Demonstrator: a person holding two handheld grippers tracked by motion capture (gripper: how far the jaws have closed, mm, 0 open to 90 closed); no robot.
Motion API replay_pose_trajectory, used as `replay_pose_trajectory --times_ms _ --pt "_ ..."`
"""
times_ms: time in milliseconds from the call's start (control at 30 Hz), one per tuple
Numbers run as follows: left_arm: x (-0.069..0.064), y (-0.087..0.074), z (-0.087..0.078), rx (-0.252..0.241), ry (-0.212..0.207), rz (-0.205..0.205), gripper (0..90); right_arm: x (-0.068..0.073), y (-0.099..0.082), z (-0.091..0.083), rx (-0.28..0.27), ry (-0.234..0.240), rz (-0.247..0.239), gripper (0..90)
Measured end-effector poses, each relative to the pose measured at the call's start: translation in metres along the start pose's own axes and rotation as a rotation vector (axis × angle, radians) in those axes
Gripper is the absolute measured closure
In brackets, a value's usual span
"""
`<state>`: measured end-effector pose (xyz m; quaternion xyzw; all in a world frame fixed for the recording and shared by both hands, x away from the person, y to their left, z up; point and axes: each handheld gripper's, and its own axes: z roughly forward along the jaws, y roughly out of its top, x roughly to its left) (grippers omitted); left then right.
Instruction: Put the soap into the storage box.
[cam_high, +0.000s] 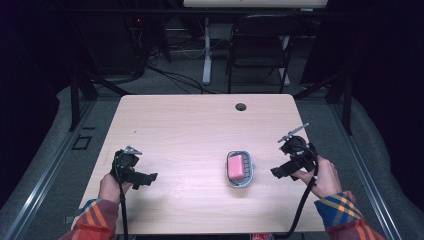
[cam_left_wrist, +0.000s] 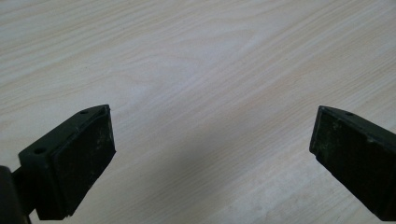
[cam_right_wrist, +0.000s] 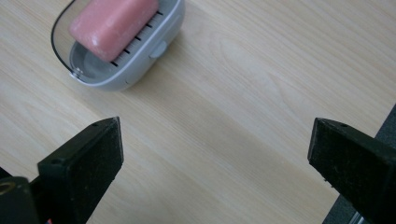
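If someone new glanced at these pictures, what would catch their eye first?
Most likely the pink soap bar, lying in a grey soap dish right of centre on the pale wooden table. Next, the two black grippers flanking it: the right gripper close beside the dish, the left gripper farther off, both with jaws open.
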<state>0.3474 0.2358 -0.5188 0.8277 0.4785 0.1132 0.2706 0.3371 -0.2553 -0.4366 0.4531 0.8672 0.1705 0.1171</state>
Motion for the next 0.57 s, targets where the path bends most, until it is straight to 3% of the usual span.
replay_pose_trajectory --times_ms 167,333,400,567 --pt "0.000 0.000 0.000 -0.001 0.002 0.000 0.1 -0.008 -0.029 0.003 -0.035 -0.001 -0.015 3.2" --pt "-0.001 0.000 0.000 -0.006 -0.007 0.009 0.1 -0.014 -0.061 0.015 -0.096 0.032 0.002 4.0" --pt "-0.001 0.001 0.001 -0.007 -0.006 0.008 0.0 -0.018 -0.077 0.021 -0.088 0.024 0.022 4.1" --pt "-0.002 0.002 0.002 -0.011 -0.008 0.014 0.0 -0.027 -0.088 0.025 -0.098 0.041 0.046 4.5"
